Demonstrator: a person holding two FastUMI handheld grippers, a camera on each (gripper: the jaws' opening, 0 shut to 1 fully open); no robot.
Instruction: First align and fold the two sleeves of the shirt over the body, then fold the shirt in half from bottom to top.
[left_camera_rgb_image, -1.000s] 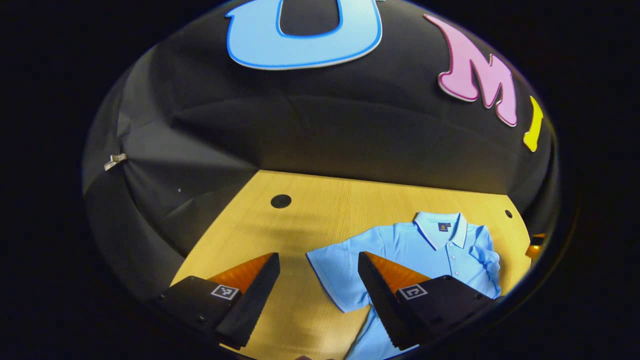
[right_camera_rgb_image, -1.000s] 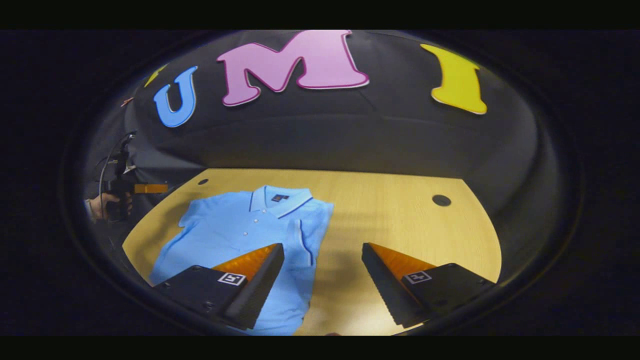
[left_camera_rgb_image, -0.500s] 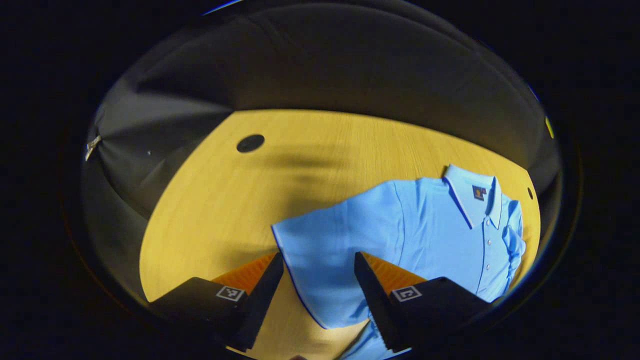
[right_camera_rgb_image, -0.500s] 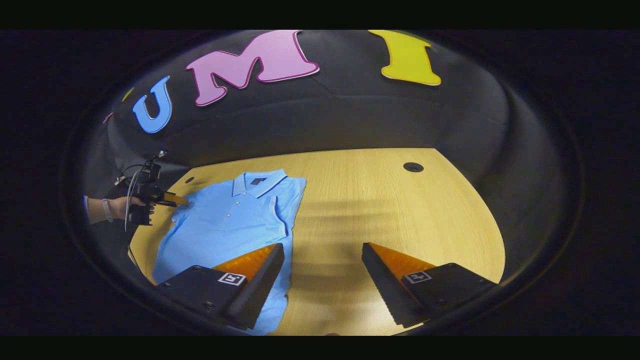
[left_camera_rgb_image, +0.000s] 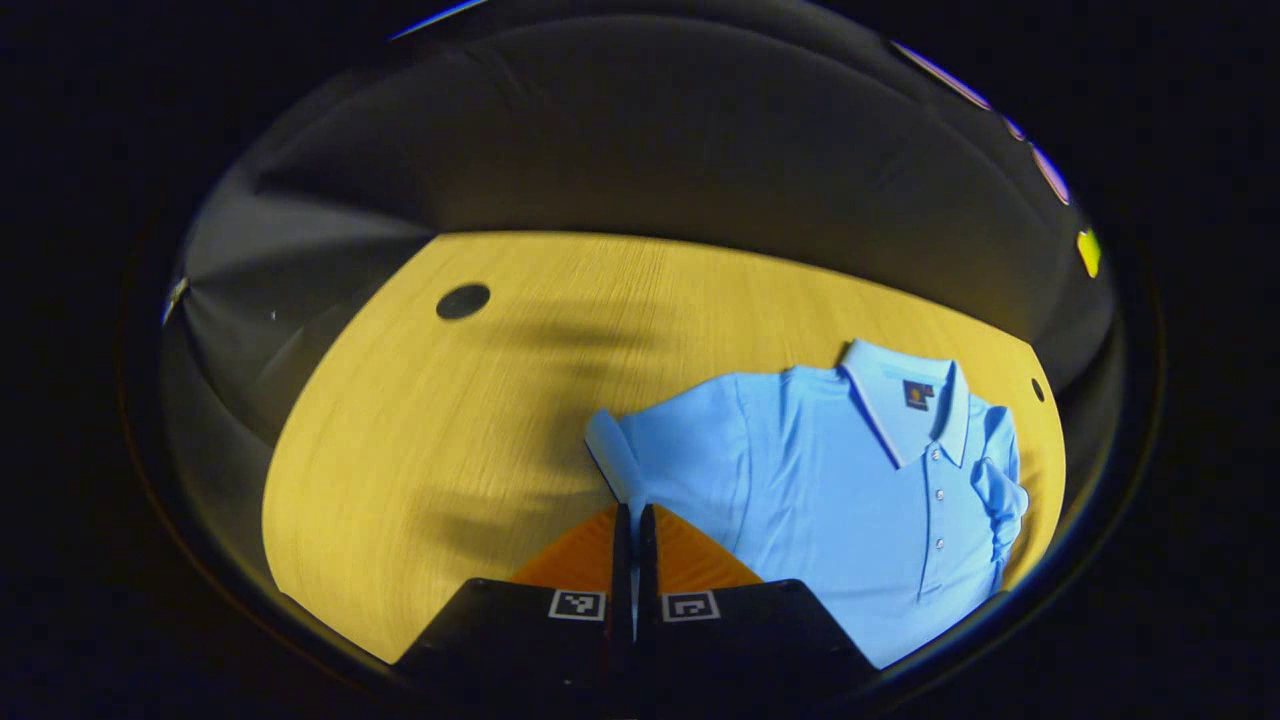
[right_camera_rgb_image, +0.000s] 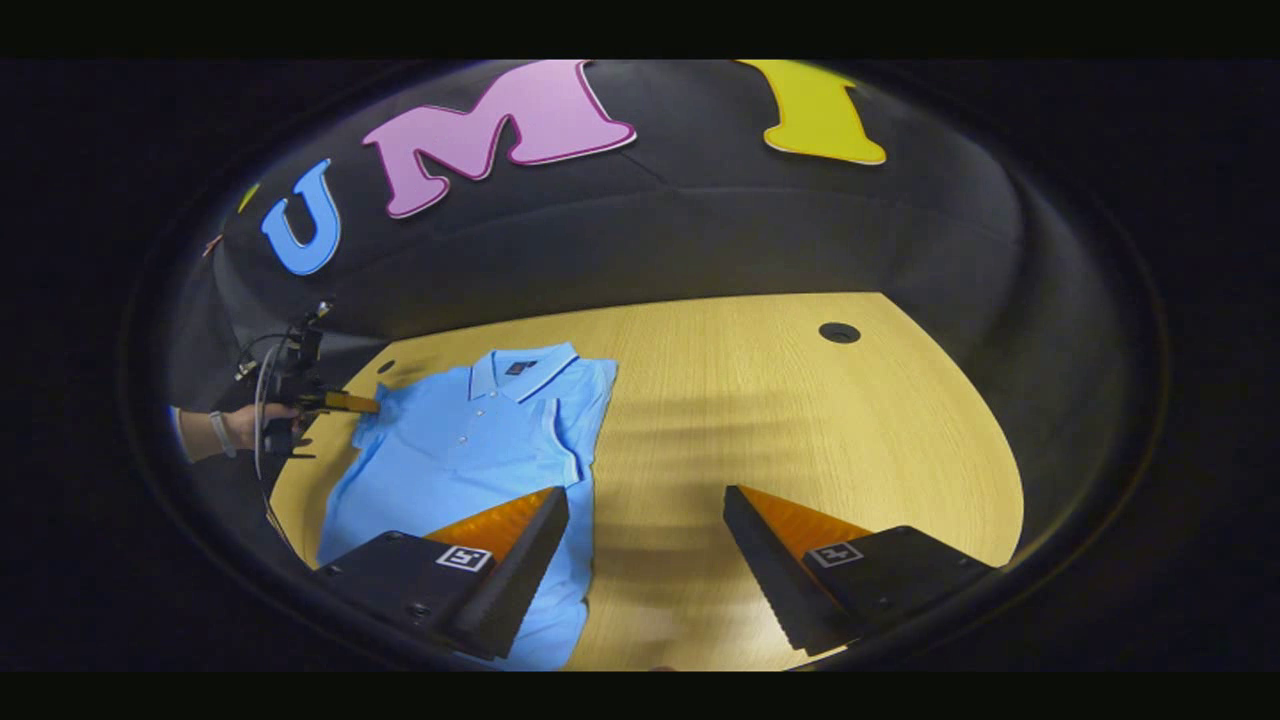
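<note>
Fingers of the left gripper (left_camera_rgb_image: 630, 520) pinch the shirt's (left_camera_rgb_image: 830, 490) left sleeve hem (left_camera_rgb_image: 612, 455); the right gripper (right_camera_rgb_image: 645, 535) hangs spread beside the shirt. A thin bite (hem only) could slip mid-fold.

Wooden table (left_camera_rgb_image: 420, 440) under flat blue shirt (left_camera_rgb_image: 830, 480)

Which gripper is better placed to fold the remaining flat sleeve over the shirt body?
Left. The left gripper has its jaws shut on the sleeve edge, lifted off the table. The right gripper hangs open beside the shirt.
</note>
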